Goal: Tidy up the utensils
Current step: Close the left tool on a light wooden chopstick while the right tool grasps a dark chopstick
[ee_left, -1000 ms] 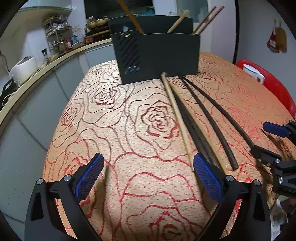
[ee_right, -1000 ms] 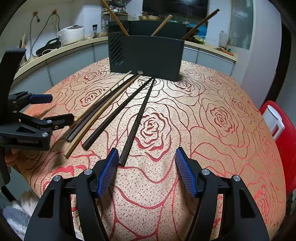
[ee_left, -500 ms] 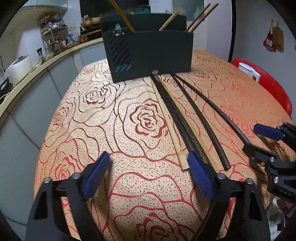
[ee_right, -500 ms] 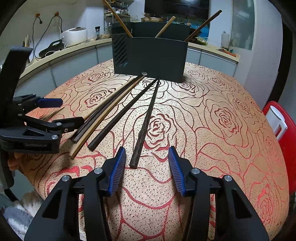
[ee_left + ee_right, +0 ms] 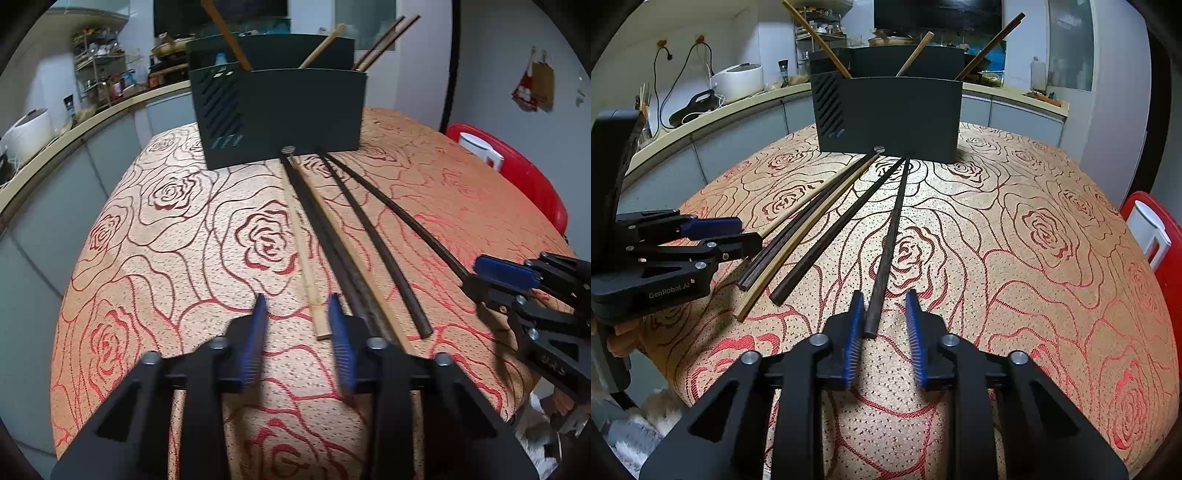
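Observation:
Several chopsticks lie fanned out on the rose-patterned tablecloth, their far tips at a black utensil holder that has a few chopsticks standing in it. My left gripper is closing. The near end of a light bamboo chopstick lies between its jaws, beside the right pad, with a gap to the left pad. My right gripper is closing too. The near end of a dark chopstick sits between its jaws, close to the left pad and not clamped.
Other dark chopsticks lie between the two grippers. A red chair with a white mug stands to the right of the table. A counter with a rice cooker runs along the left. The table's front edge is just below both grippers.
Both pairs of jaws have narrowed from wide apart. Each gripper has come in over a chopstick's near end: the left over the light one, the right over the rightmost dark one.

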